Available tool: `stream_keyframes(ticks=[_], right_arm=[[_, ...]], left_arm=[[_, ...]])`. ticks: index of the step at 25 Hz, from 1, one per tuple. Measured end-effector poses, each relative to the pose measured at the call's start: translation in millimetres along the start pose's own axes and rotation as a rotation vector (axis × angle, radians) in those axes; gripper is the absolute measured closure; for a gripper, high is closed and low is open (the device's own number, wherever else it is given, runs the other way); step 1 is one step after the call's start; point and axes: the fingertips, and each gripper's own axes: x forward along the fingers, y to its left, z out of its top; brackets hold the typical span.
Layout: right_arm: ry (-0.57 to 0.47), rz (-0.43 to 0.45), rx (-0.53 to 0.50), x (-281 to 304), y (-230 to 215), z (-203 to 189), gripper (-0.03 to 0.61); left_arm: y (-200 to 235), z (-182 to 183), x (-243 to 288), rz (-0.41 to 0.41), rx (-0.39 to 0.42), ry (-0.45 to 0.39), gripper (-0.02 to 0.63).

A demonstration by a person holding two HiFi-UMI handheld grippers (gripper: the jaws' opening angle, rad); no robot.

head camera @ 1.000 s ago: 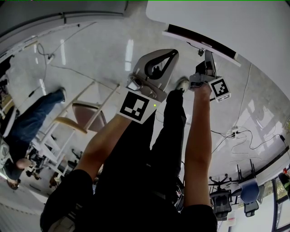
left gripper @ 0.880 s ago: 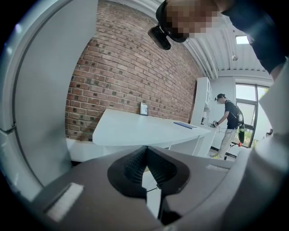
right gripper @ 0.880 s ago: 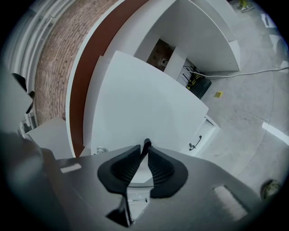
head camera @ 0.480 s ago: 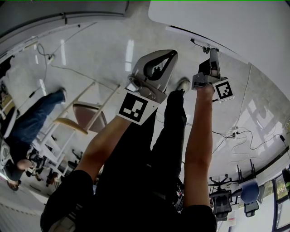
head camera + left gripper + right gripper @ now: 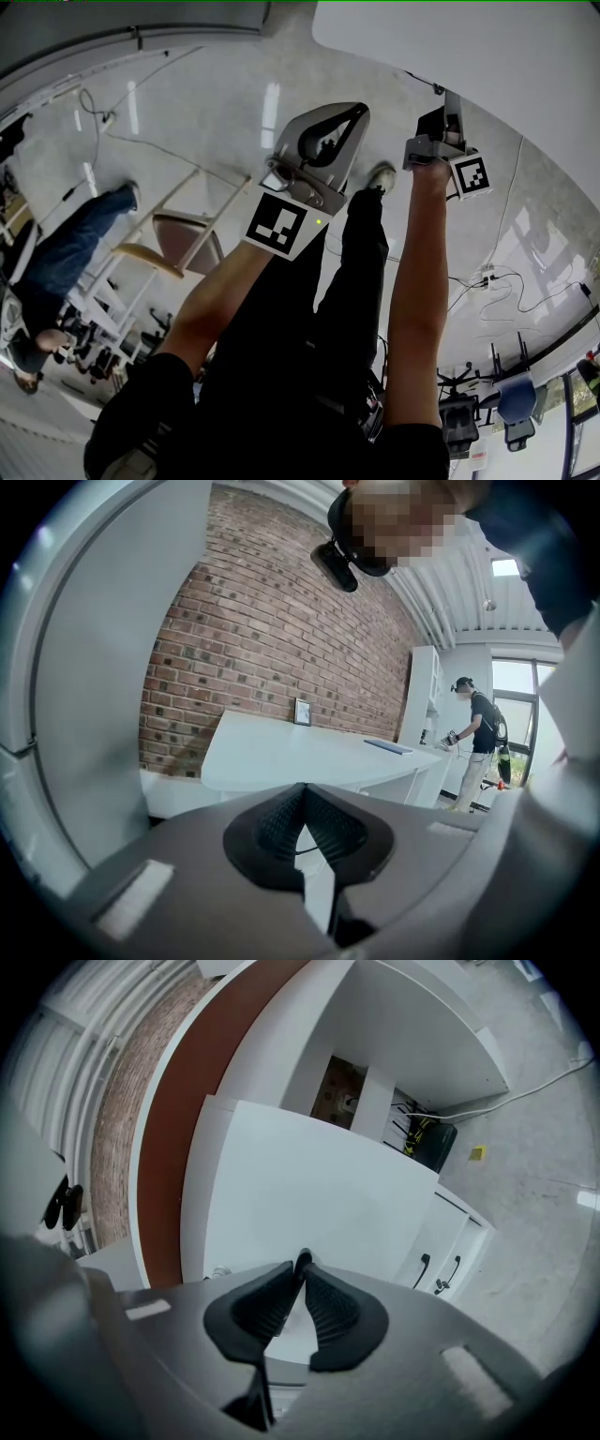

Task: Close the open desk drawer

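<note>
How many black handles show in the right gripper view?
2: left handle and right handle, side by side on the white cabinet at lower right. More may be hidden.

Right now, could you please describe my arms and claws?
The left claw and right claw are grey with black ribbed pads and white marker cubes. The sleeves are short and black, forearms bare. The right claw's jaws are closing, a small dark part between their tips.

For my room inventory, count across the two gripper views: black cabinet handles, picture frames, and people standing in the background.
Black handles: 2
Picture frames: 1
People standing: 1
Total: 4
</note>
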Motion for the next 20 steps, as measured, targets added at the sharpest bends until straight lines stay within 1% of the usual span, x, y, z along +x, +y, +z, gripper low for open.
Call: stream_keyframes(ticks=[3,9,12,16,20], right_arm=[[-0.025,0.035,0.033,10,3,3,0.532],[-0.127,0.110,0.145,21,0,9,0.545],[-0.160,0.134,0.174,21,-4,12,0.546],[-0.177,0.142,0.190,25,-8,14,0.548],[-0.174,0.119,0.192,33,-14,15,0.548]], left_arm=[[2,0,-2,0.000,-0.002,0.005,0.595],[6,-4,-4,0.011,-0.009,0.005,0.595],[4,-6,-5,0.009,-0.015,0.012,0.595],[5,-6,-4,0.008,-0.017,0.014,0.595],[7,-4,-4,0.011,-0.021,0.012,0.595]])
